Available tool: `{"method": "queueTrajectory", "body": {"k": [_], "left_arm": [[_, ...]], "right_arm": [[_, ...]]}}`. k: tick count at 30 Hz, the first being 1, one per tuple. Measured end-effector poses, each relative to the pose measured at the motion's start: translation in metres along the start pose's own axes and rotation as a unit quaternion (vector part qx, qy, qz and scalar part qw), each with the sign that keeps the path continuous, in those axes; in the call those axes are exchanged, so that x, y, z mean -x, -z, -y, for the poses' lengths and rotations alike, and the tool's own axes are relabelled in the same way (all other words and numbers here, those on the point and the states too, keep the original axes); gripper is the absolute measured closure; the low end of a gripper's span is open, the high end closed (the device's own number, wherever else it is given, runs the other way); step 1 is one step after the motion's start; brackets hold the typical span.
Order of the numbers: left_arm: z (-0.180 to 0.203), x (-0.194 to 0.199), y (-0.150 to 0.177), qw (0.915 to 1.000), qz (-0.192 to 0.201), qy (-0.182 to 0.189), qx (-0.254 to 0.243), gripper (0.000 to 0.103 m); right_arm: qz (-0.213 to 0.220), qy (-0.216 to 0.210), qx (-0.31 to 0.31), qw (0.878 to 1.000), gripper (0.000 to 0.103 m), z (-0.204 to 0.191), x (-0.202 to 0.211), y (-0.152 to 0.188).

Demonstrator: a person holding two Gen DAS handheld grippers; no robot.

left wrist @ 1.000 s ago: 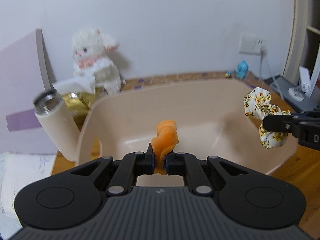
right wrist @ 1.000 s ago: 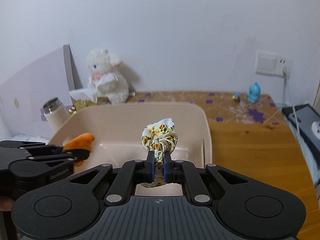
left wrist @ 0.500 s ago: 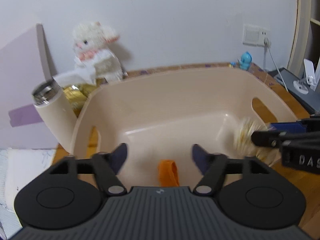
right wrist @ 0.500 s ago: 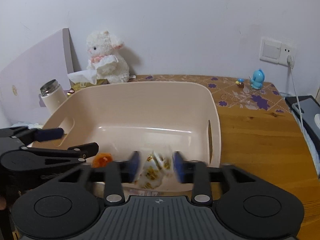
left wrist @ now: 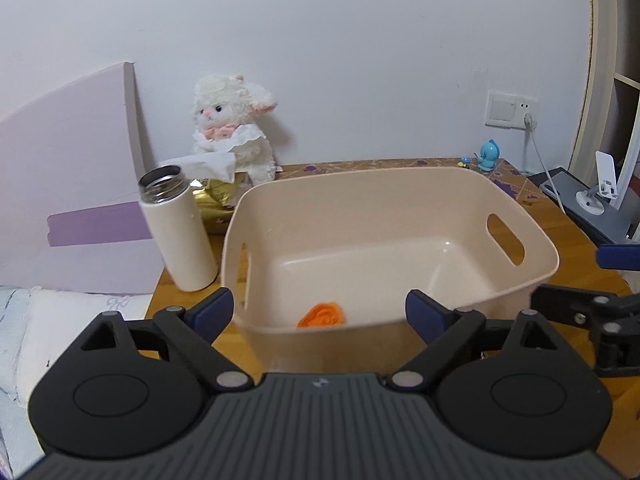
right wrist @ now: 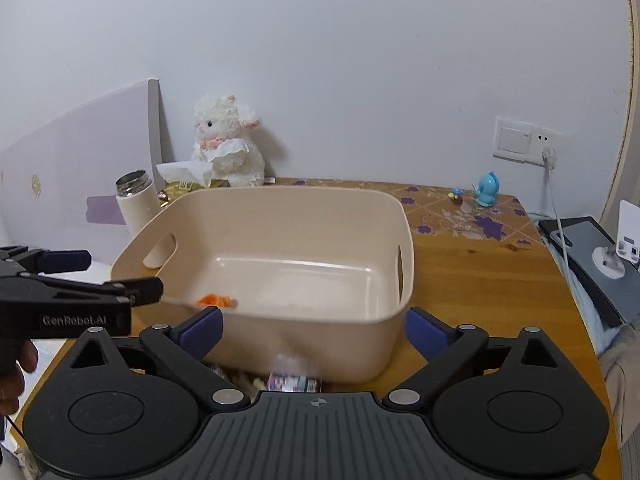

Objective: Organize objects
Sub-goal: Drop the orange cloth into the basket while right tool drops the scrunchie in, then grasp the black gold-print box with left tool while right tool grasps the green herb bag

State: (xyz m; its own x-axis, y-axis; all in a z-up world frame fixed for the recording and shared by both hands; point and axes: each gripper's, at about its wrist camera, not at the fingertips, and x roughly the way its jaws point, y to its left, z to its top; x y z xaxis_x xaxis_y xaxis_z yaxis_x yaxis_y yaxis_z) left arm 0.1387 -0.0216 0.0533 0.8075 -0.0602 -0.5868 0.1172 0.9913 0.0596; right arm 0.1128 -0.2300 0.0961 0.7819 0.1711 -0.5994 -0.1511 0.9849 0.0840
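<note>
Left gripper (left wrist: pixel 319 315) jaws spread wide, empty; right gripper (right wrist: pixel 313 327) same. Orange fabric scrunchie (left wrist: pixel 321 315) lies inside beige plastic bin (left wrist: pixel 440 184), near its front wall. Left of bin: white steel-rimmed flask (left wrist: pixel 176 228). Behind: white plush lamb (left wrist: pixel 232 140). Wooden table (right wrist: pixel 480 280), white wall. Blurred items below bin's front edge, unidentifiable.

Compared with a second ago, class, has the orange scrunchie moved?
Yes. The orange scrunchie has dropped from the left gripper's fingers to the bin floor, by its near wall.
</note>
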Motion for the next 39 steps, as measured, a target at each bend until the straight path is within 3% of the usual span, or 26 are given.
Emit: {"method": "queueTrajectory", "body": {"k": [13,22,33,39], "left_arm": [[-0.020,0.009,0.056,0.9989,-0.041,-0.013,0.015,0.009],[-0.025,-0.006,0.088,0.9968,-0.077,0.007,0.021,0.009],[-0.021,-0.039,0.104,0.9942,-0.104,0.024,0.013,0.010],[-0.019,-0.057,0.107,0.9930,-0.114,0.030,0.009,0.010]], "right_arm": [[-0.061,0.001,0.022,0.998,0.002,-0.001,-0.003,0.055],[-0.102,-0.002,0.018,0.995,0.002,0.004,-0.028,0.077],[-0.147,-0.011,0.029,0.989,0.002,-0.001,-0.076,0.093],[-0.146,-0.012,0.045,0.988,0.004,-0.012,-0.093,0.093]]}}
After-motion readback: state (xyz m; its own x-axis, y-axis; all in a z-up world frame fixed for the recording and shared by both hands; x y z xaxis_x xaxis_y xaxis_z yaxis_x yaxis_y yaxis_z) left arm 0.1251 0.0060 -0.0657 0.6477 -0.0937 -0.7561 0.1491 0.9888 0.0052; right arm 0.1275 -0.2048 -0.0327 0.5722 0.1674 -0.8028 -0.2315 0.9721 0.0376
